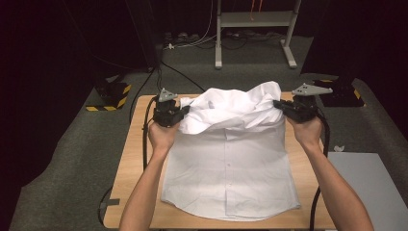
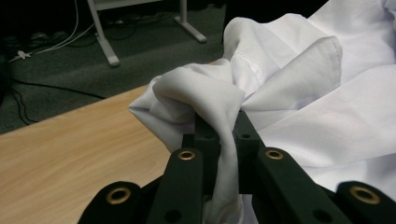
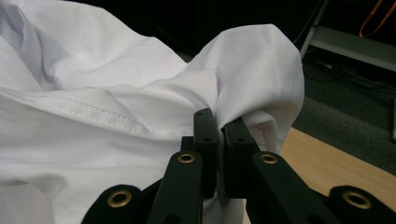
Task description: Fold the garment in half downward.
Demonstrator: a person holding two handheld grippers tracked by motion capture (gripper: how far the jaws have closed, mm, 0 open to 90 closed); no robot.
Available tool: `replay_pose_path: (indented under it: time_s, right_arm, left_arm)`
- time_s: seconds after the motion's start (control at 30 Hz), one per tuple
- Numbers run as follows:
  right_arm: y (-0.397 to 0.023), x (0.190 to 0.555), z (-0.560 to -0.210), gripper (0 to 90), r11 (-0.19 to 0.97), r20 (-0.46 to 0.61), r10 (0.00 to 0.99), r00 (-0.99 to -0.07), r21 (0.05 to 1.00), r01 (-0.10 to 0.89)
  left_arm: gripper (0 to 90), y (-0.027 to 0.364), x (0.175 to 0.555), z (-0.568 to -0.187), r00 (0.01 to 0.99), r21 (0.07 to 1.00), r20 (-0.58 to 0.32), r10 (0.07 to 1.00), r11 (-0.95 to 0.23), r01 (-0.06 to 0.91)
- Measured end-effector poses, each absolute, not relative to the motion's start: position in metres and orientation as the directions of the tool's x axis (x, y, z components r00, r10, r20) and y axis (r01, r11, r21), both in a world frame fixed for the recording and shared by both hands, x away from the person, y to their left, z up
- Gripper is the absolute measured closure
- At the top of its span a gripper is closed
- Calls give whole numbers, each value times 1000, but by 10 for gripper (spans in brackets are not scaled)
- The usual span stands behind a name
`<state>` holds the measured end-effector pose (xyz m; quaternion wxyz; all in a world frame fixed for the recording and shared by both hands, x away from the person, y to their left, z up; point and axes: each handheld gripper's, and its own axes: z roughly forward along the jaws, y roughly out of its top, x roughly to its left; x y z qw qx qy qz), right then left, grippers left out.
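A white button-up shirt [image 1: 230, 168] lies front-up on the wooden table [image 1: 130, 163], its hem toward the near edge. Its upper part is lifted off the table and bunched in folds [image 1: 231, 110]. My left gripper [image 1: 184, 111] is shut on the shirt's left shoulder; white cloth [image 2: 205, 98] is pinched between its black jaws and spills over them. My right gripper [image 1: 278, 105] is shut on the opposite shoulder, with a fold of cloth [image 3: 257, 79] clamped between its jaws. Both grippers hang above the far half of the table, level with each other.
Bare wood shows left and right of the shirt. Beyond the table are grey carpet, a white metal stand [image 1: 255, 33], loose cables [image 1: 192, 43] and two black blocks with yellow-striped edges [image 1: 113, 94]. A grey panel [image 1: 375, 187] lies at the lower right.
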<state>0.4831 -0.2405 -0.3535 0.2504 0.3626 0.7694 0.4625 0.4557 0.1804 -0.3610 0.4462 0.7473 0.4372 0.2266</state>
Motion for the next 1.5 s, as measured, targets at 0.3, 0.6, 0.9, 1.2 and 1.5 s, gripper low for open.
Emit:
replay_pose_path:
  time_s: [0.3,0.6,0.9,1.2,1.5]
  right_arm:
    - [-243,445,-365,867,321,-53,773,-633,892,318]
    - [-242,415,-384,867,310,-29,760,-649,894,323]
    - [-244,404,-398,867,287,0,762,-648,897,338]
    - [-247,394,-405,867,280,8,764,-646,897,342]
    - [-249,383,-413,867,273,18,764,-645,897,348]
  left_arm:
    - [846,186,421,-377,528,866,-69,846,-212,453]
    - [846,193,393,-396,529,855,-83,844,-213,473]
    - [846,194,381,-402,524,860,-74,849,-211,465]
    - [845,194,374,-408,518,862,-84,851,-199,466]
    - [845,197,365,-412,517,859,-89,851,-197,472]
